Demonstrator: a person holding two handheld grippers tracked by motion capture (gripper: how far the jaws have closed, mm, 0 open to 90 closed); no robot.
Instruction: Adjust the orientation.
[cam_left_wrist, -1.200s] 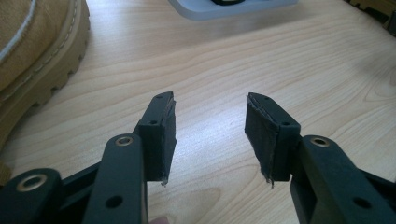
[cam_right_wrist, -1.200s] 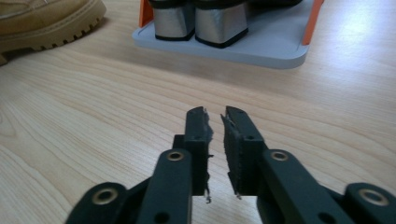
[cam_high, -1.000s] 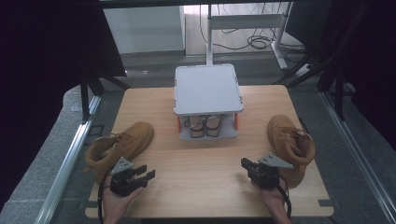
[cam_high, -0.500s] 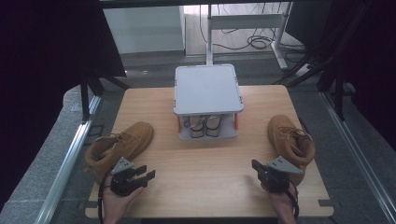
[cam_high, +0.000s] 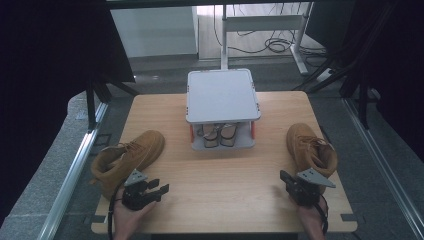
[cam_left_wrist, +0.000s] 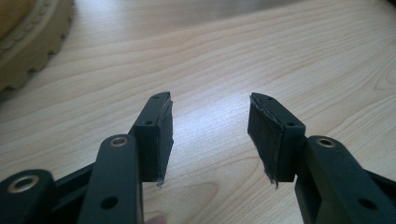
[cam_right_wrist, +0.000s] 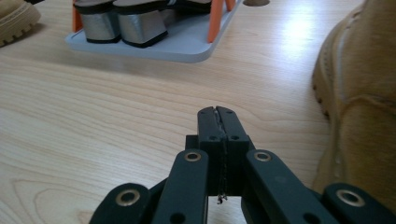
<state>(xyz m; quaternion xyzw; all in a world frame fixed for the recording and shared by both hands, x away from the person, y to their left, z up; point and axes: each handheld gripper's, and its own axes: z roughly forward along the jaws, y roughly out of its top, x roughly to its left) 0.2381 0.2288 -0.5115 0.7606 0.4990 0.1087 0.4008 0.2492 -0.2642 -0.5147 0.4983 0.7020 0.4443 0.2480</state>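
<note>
A light wooden table (cam_high: 220, 170) carries three things. A grey two-tier rack (cam_high: 222, 95) stands toward twelve o'clock, a pair of shoes (cam_high: 218, 135) on its lower tier. One tan boot (cam_high: 127, 160) lies at eight o'clock, another tan boot (cam_high: 310, 150) at four o'clock.

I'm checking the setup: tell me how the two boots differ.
The left boot lies tipped on its side with its toe angled toward the rack; the right boot stands upright on its sole. The left boot is beside the open left gripper, the right beside the shut right gripper. Both are tan lace-ups.
</note>
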